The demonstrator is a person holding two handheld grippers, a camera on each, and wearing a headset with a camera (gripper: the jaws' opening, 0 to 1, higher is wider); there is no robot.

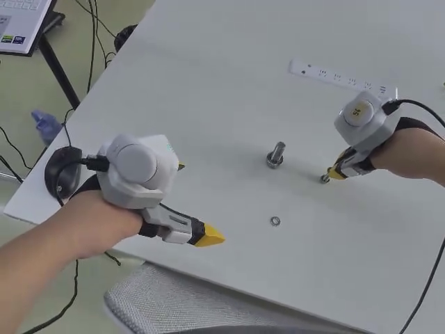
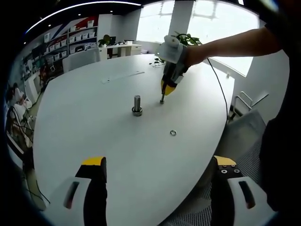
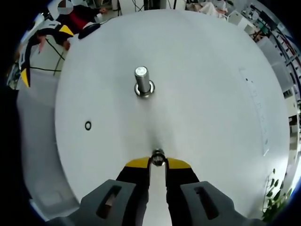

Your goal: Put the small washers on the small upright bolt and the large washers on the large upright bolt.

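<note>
The large upright bolt [image 1: 276, 154] [image 2: 137, 104] [image 3: 143, 81] stands mid-table with washers at its foot. The small upright bolt [image 1: 325, 179] [image 2: 162, 100] is to its right. My right gripper [image 1: 336, 174] [image 3: 158, 162] is shut on a small washer [image 3: 158, 157] at the top of the small bolt; I cannot tell whether the washer is threaded on. Another small washer [image 1: 275, 221] [image 2: 173, 133] [image 3: 88, 125] lies flat on the table in front of the large bolt. My left gripper [image 1: 208, 236] [image 2: 158, 162] hangs open and holds nothing, over the near table edge.
A white power strip [image 1: 341, 78] [image 2: 123, 76] lies at the back of the white table [image 1: 208, 83]. A grey chair [image 1: 174, 306] stands below the near edge. A black round object [image 1: 59, 174] sits at the table's left corner.
</note>
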